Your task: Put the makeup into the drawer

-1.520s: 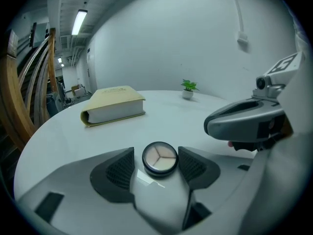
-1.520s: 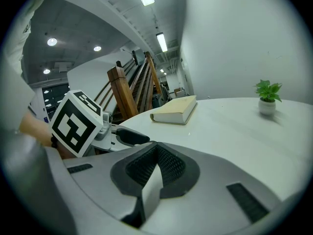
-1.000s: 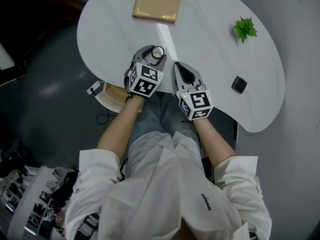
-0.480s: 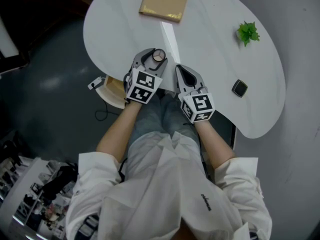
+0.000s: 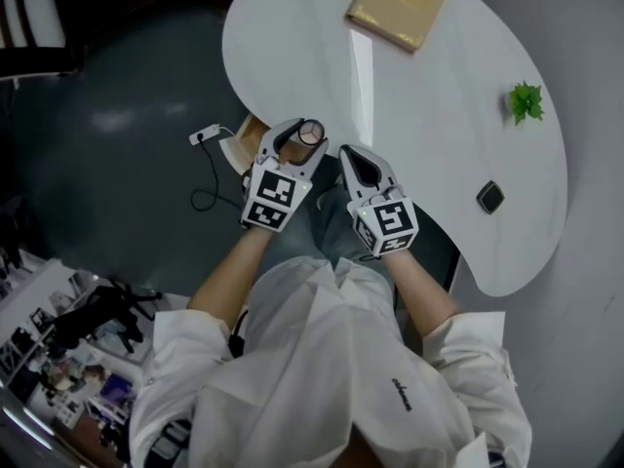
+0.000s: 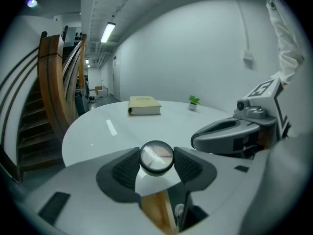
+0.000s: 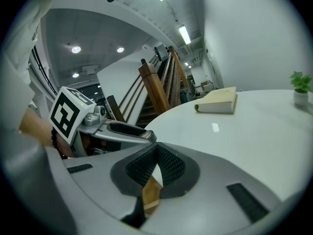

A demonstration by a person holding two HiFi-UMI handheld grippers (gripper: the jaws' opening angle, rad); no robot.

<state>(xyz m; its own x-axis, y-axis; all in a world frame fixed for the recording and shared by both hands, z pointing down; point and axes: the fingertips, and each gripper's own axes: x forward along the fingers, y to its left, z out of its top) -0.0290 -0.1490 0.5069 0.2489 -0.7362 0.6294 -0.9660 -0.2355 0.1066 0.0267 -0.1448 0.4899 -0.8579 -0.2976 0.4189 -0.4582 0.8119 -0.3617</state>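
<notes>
**Head view:** the top edge is cutting off the book [image 5: 398, 8]. The table [image 5: 439, 115] rim and the left gripper [image 5: 298, 131] are hiding most of the wooden drawer [image 5: 244, 146]. A small dark object [image 5: 490, 197] at right is showing too small to identify, and clutter [image 5: 68, 349] at lower left is appearing blurred.

**Left gripper view:** the pads [image 6: 126, 166] are covering the sides of the makeup compact [image 6: 156, 156]. The gripper body is masking all but a strip of the wooden drawer at bottom centre.

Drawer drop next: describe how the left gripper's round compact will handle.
The round compact sits undeformed in the left gripper, so probably rigid. Its glossy face may be slippery. Its circular rim would likely roll if dropped on edge.
</notes>
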